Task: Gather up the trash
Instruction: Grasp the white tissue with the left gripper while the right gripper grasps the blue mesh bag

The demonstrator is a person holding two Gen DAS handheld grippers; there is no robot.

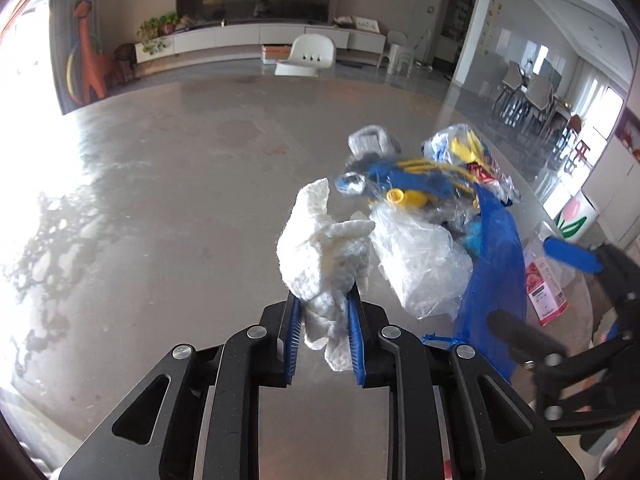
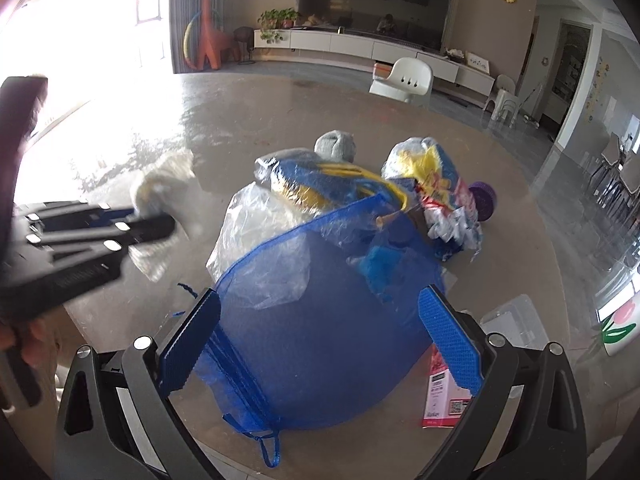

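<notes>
My left gripper (image 1: 322, 300) is shut on a crumpled white paper towel (image 1: 320, 240), which sticks up from between its blue pads above the grey table (image 1: 180, 200). The right wrist view shows that gripper (image 2: 152, 220) at the left with the towel (image 2: 168, 176). A blue mesh bag (image 2: 312, 340) lies open on the table, with a clear plastic bag (image 2: 260, 240) and blue-yellow wrappers (image 2: 320, 184) spilling at its mouth. My right gripper (image 2: 320, 300) is open, its pads on either side of the bag with nothing pressed between them. It also shows at the right edge (image 1: 548, 292).
A grey crumpled wad (image 2: 335, 145), a purple cap (image 2: 482, 196) and a pink carton (image 2: 440, 396) lie around the bag. A clear plastic box (image 2: 516, 320) sits at the right. Beyond the table edge stand a white chair (image 1: 308, 54) and a low cabinet.
</notes>
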